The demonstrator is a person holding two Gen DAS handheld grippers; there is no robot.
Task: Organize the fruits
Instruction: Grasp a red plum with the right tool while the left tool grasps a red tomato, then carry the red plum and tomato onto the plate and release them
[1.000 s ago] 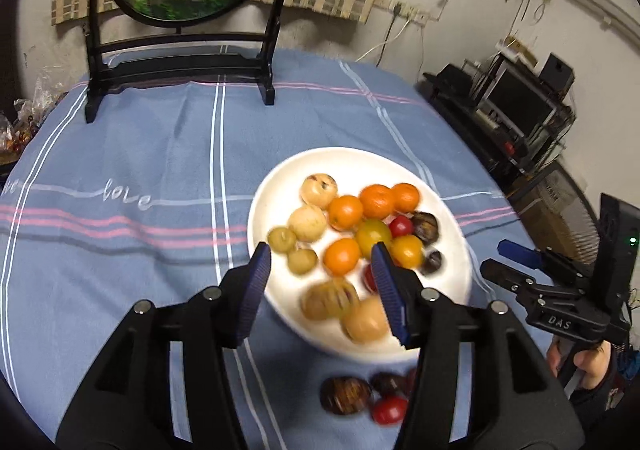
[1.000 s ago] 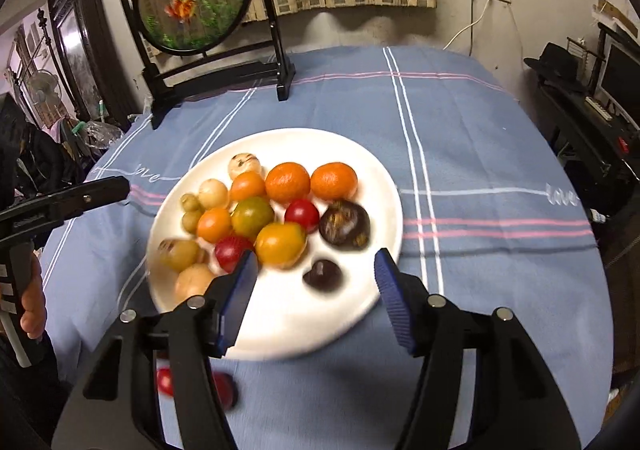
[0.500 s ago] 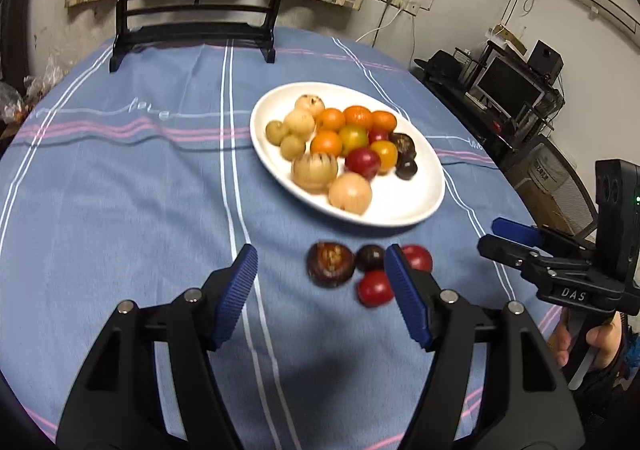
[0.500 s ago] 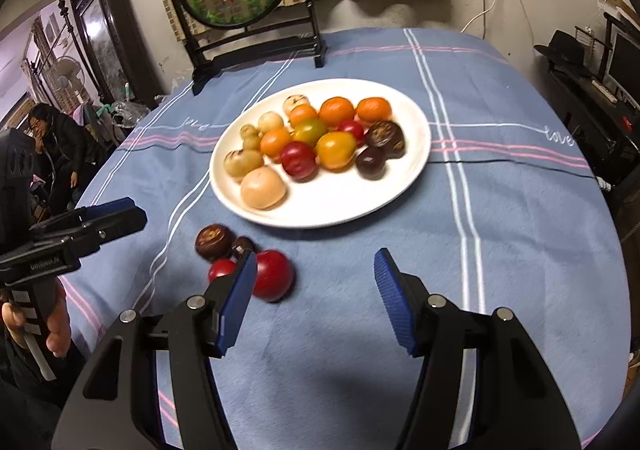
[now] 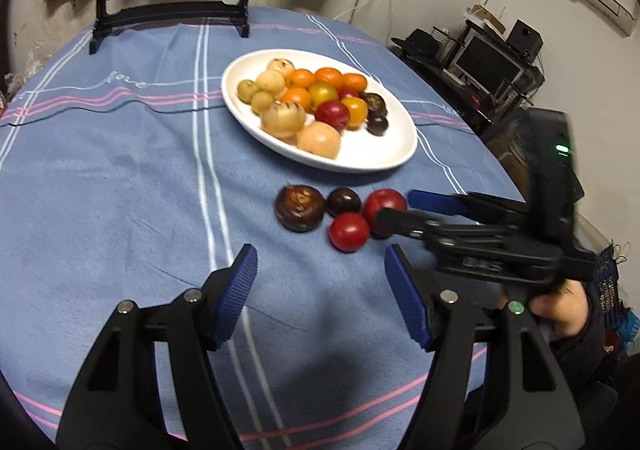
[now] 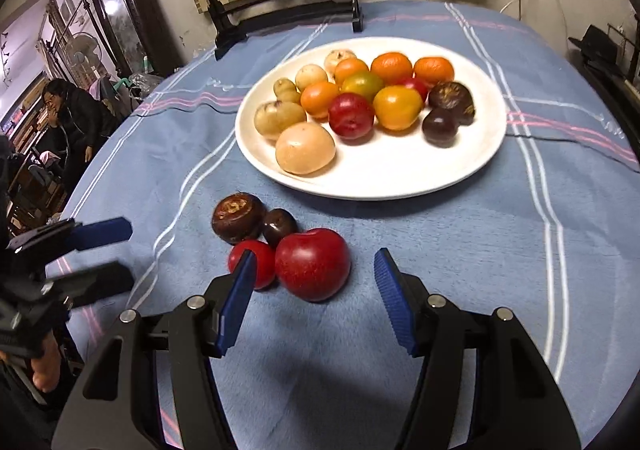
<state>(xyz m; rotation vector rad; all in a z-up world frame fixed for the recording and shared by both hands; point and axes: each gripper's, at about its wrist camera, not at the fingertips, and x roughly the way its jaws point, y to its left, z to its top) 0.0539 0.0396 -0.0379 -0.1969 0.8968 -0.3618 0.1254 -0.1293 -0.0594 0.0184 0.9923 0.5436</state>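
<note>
A white plate point(image 5: 360, 166) point(image 6: 400, 186) holds several orange, yellow, red, tan and dark fruits. In front of it several loose fruits lie on the blue cloth: a brown one point(image 6: 238, 222) point(image 5: 299, 208), a small dark one point(image 6: 280, 226) point(image 5: 343, 201), a small red one point(image 6: 260, 264) point(image 5: 349, 231) and a big red one point(image 6: 312, 262) point(image 5: 385, 202). My right gripper point(image 6: 314, 286) point(image 5: 396, 210) has its jaws closing around the big red fruit, with the pads still clear of it. My left gripper point(image 5: 320, 282) point(image 6: 108, 254) is open and empty, just short of the loose fruits.
A round fish screen on a black stand point(image 5: 172, 10) point(image 6: 280, 14) stands at the table's far edge. A person point(image 6: 68, 110) stands beyond the table on the left. A desk with a monitor point(image 5: 488, 62) lies off the right side. The table's edge curves close on both sides.
Both grippers have drawn back from over the plate and dropped toward the loose fruits. The right jaws have narrowed around the big red fruit. The left jaws have widened.
</note>
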